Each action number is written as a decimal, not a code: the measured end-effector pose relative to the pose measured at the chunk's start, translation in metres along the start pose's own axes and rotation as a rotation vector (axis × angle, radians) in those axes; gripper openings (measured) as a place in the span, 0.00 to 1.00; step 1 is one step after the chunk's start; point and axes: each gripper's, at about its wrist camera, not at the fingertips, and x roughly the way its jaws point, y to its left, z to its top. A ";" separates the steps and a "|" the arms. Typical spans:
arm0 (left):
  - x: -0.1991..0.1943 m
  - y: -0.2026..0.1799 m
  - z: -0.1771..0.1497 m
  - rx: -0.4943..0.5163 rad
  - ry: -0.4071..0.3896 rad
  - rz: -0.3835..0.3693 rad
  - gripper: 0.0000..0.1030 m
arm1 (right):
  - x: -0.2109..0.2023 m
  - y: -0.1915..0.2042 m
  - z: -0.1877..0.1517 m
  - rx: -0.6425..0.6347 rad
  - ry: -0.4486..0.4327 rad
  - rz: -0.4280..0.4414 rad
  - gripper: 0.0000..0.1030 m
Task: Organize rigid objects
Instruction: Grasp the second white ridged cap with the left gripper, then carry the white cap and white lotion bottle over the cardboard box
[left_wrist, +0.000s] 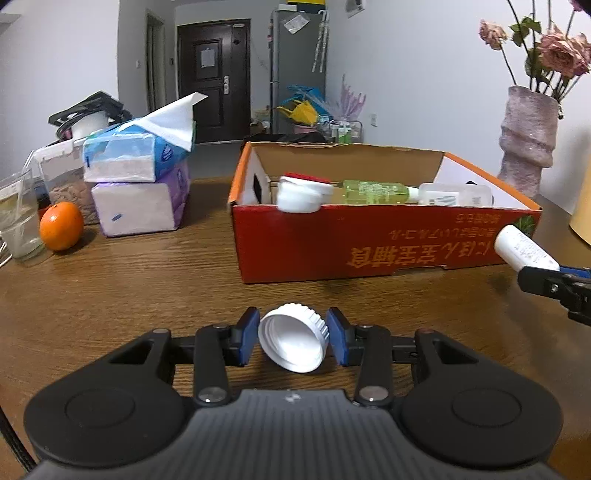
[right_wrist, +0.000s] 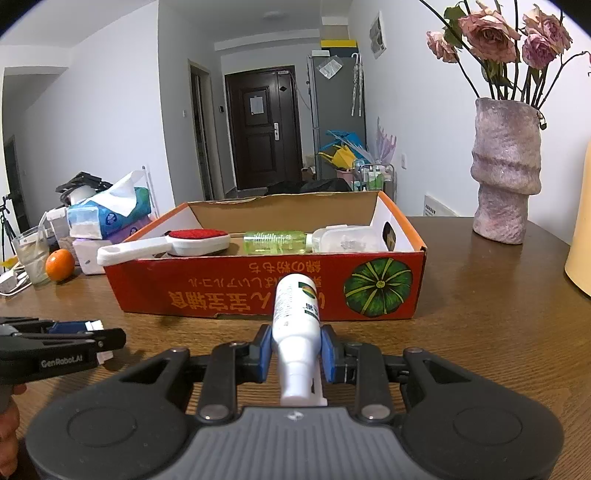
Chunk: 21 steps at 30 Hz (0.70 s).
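Looking along my left hand-held gripper (left_wrist: 291, 338), I see its blue pads closed on a white ribbed cap (left_wrist: 293, 338), which sits tilted between them with its hollow side turned toward the camera, just above the wooden surface (left_wrist: 129, 295). The red cardboard box (left_wrist: 369, 247) lies straight ahead and slightly to the right of this gripper, its long side running across the view, so I judge the coming move to be a forward carry over the near wall. A white-handled brush (left_wrist: 301, 194), a green bottle (left_wrist: 373, 192) and a clear container (left_wrist: 454, 195) already lie inside, lengthwise along that wall. In the right wrist view, my right hand-held gripper (right_wrist: 295, 356) is clamped on a white bottle (right_wrist: 295, 314) whose long axis points forward along the fingers, base toward the box (right_wrist: 258, 291) and neck toward the camera. The box lies directly ahead here, near the bottle's base, so the right hand looks the nearer of the two. The left hand-held gripper (right_wrist: 94, 334) shows at the left edge, level with it and farther from the box front.
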 end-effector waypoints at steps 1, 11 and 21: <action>-0.001 0.001 0.000 -0.004 -0.004 0.000 0.40 | 0.000 0.000 0.000 -0.001 -0.001 0.002 0.26; -0.017 0.000 0.001 -0.012 -0.061 0.038 0.40 | -0.005 -0.002 0.002 0.011 -0.015 0.014 0.26; -0.042 -0.011 -0.001 -0.037 -0.111 0.042 0.40 | -0.014 -0.001 0.006 0.019 -0.049 0.026 0.26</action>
